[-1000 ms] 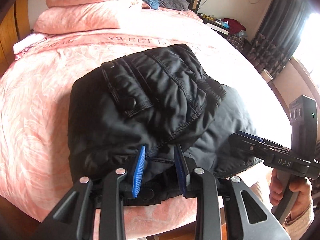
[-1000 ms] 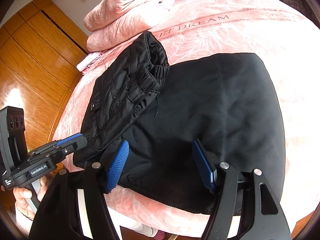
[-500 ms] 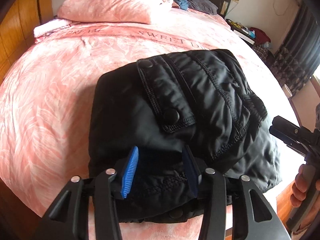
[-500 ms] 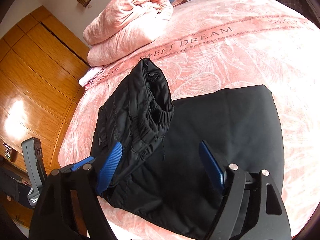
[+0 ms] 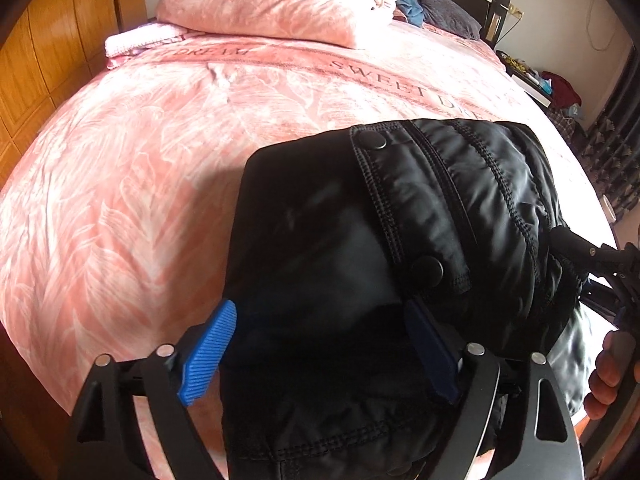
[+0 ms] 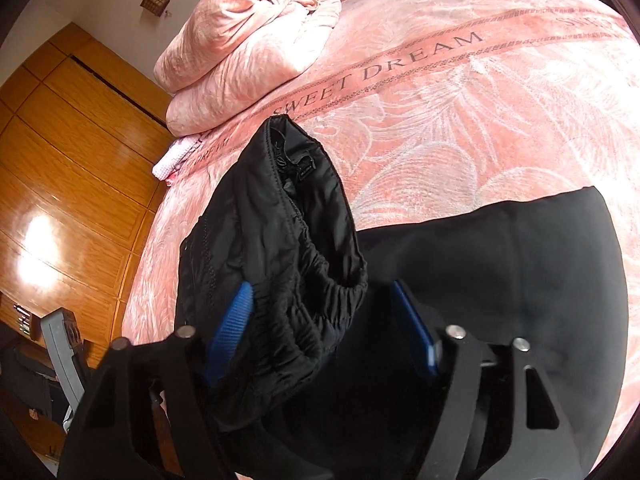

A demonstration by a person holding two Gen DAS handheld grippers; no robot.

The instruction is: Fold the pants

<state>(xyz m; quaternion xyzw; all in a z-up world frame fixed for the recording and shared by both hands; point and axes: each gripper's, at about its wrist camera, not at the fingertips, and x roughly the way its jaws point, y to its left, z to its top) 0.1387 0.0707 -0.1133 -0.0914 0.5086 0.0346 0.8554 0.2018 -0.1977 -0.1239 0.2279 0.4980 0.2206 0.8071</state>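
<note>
Lying on the pink "SWEET DREAM" bedspread (image 5: 132,184) near its front edge, the black padded pants (image 5: 400,240) are bunched into a thick fold, elastic waistband (image 6: 320,304) uppermost. The left gripper (image 5: 320,352) stands spread wide, blue pads either side of the fabric. The right gripper (image 6: 320,328) is likewise released, straddling the waistband.

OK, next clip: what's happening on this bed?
A person with a handheld gripper in each hand is folding black padded pants on a pink bedspread. The pants lie bunched into a thick bundle near the bed's edge, waistband on top. The left gripper and right gripper are both open, fingers straddling the fabric without pinching it. A folded pink comforter sits further up the bed.
</note>
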